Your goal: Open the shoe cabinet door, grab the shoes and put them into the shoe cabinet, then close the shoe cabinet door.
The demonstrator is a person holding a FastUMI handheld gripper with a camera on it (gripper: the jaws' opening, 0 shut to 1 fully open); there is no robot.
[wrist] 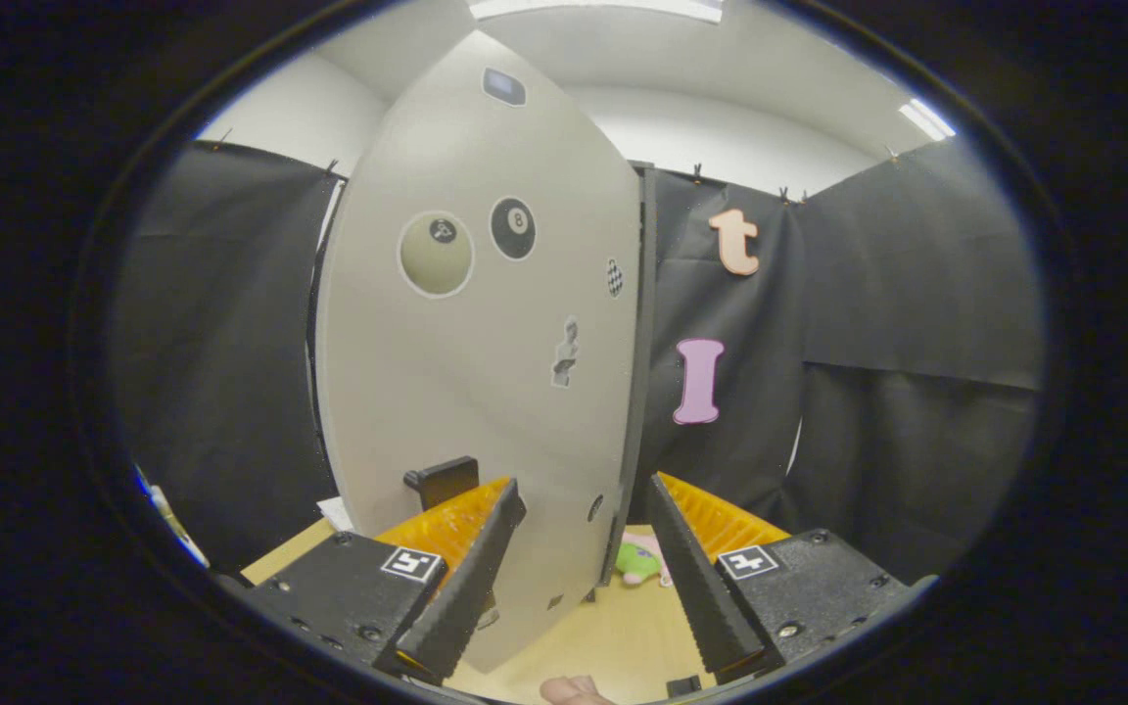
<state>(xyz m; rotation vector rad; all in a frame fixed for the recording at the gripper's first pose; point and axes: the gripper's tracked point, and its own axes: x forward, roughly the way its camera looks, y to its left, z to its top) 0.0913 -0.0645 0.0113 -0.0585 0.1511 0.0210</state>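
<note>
Claw (pixel 584 509): fingers spread wide, gripping nothing, the door's free edge standing in the gap between them. Cabinet door (pixel 476 372): large pale panel with stickers, swung out edge-on toward the claw, so opening looks begun or done; dark handle (pixel 443 480) just beside the left finger. Table (pixel 613 636): wooden top under the fingers. Shoe (pixel 640 560): small green and pink item, probably the shoe, beyond the door's lower edge, not yet picked up; stowing and closing remain

Wooden table (pixel 623 636), black cloth wall (pixel 916 323)
</note>
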